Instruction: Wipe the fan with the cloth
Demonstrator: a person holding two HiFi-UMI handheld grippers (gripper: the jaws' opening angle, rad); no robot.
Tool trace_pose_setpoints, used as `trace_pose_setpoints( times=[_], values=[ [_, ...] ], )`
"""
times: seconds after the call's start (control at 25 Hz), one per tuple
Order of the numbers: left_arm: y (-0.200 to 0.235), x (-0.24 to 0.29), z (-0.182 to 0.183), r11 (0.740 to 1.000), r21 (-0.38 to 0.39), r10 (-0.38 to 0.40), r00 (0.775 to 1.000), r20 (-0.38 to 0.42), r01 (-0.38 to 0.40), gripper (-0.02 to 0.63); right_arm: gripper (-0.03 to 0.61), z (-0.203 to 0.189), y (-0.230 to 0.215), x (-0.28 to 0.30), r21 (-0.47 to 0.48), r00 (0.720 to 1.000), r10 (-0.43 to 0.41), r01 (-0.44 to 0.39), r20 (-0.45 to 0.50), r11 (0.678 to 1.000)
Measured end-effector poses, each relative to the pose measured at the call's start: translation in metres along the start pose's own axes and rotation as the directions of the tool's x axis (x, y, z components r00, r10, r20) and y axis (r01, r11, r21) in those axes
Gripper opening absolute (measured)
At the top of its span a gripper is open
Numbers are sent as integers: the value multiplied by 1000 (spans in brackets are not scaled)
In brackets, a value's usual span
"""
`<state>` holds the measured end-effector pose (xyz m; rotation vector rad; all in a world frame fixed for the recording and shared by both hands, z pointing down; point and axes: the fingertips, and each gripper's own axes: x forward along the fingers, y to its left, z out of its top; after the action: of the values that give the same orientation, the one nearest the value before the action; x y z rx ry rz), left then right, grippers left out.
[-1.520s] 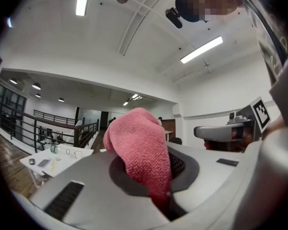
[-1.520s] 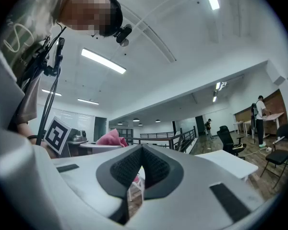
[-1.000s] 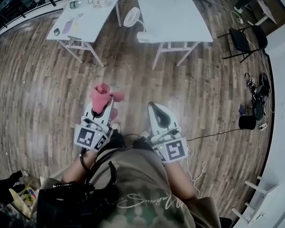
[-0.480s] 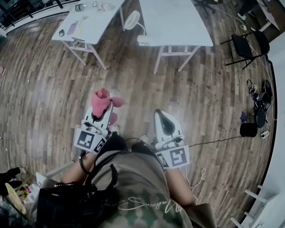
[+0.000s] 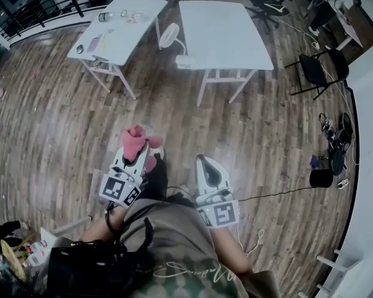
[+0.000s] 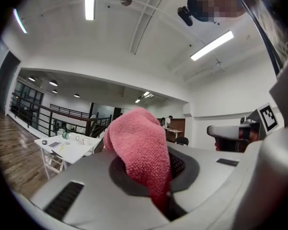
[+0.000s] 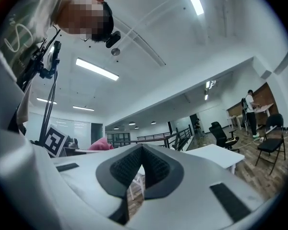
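A small white fan (image 5: 171, 36) stands on the wooden floor in the gap between two white tables, far ahead of me. A pink cloth (image 5: 137, 140) is bunched in my left gripper (image 5: 137, 154), which is shut on it and held level at waist height. In the left gripper view the cloth (image 6: 141, 152) bulges up out of the shut jaws and hides what is straight ahead. My right gripper (image 5: 206, 164) is beside it, shut with nothing between its pads (image 7: 151, 166). Both grippers are well short of the fan.
The left table (image 5: 121, 27) carries several small items; the right table (image 5: 221, 33) has a bare top. A black chair (image 5: 317, 67) stands at the right. A black cylinder (image 5: 321, 178) and a cable (image 5: 273, 193) lie on the floor at the right.
Both grippers and the cloth sit lower in the head view, and the tables and fan show a little nearer. Neither grip has changed.
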<state>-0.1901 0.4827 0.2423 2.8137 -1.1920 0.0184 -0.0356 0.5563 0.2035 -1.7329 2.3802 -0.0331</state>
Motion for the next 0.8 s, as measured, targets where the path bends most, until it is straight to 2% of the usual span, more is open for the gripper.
trace_pose_setpoints(
  times=[0.24,0.44,0.6,0.8],
  values=[
    [4,21,-11,1000,6,-13,1000,-5,13,31,23,0,1,16,2,998,66,-66,6,998],
    [32,52,-17,999,-47,-5,1000,8,5,31,23,-6,-10,45,-5,998,68,-68,-6,998],
    [69,90,-27,998,-56,-5,1000,-2,5,31,23,-13,-26,99,-18,995,104,-104,1,994],
    [129,159,-38,997,-70,-42,999,-29,40,31,23,-24,-60,192,-18,996,90,-90,7,996]
  ],
)
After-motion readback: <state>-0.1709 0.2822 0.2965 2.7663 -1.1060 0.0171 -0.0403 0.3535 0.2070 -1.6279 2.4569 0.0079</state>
